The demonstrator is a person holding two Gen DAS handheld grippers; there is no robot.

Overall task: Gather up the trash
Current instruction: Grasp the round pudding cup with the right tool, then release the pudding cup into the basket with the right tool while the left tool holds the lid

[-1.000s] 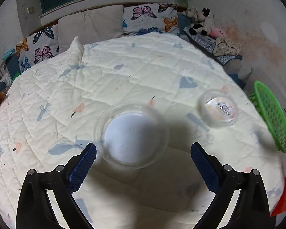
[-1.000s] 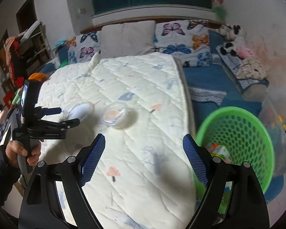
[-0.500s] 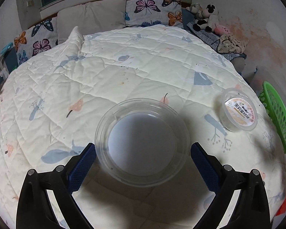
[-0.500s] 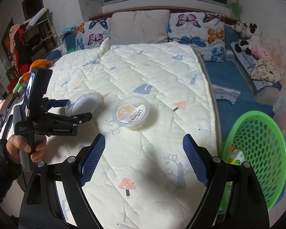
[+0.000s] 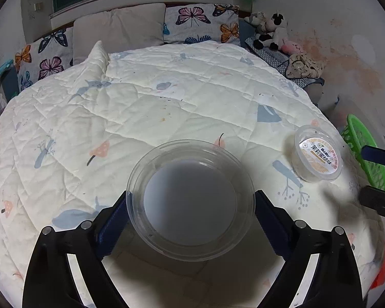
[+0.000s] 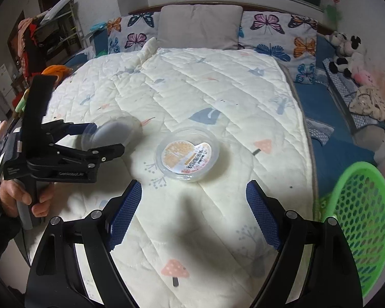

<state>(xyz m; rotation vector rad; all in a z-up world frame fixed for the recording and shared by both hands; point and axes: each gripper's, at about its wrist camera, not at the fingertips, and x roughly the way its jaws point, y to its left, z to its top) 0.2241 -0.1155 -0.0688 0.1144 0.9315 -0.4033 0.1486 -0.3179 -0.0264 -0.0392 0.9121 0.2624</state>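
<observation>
A bed under a white quilt (image 5: 192, 97) printed with mushrooms and small trees fills most of both views. Butterfly-print pillows (image 6: 272, 29) and a plain grey pillow (image 6: 197, 27) line its head along the top of the frames. A green plastic basket (image 6: 367, 220) with a perforated wall stands beside the bed at the lower right of the right wrist view; in the left wrist view only its rim shows at the right edge. Plush toys (image 5: 272, 29) sit by the wall at the upper right.

The left claw (image 5: 191, 218) sits low in the centre of its own view, its two blue pads pressed against opposite sides of an empty clear plastic container (image 5: 190, 200), which it grips with the open mouth facing the camera. In the right wrist view that container appears blurred at the middle left, tilted in the claw.

The right claw (image 6: 193, 215) is spread wide and holds nothing, hovering over the quilt at the bottom of its view. Just ahead of it, near the frame's centre, a smaller clear tub with an orange printed lid (image 6: 187, 154) rests on the quilt; in the left wrist view it lies at the middle right, near the basket's rim.
</observation>
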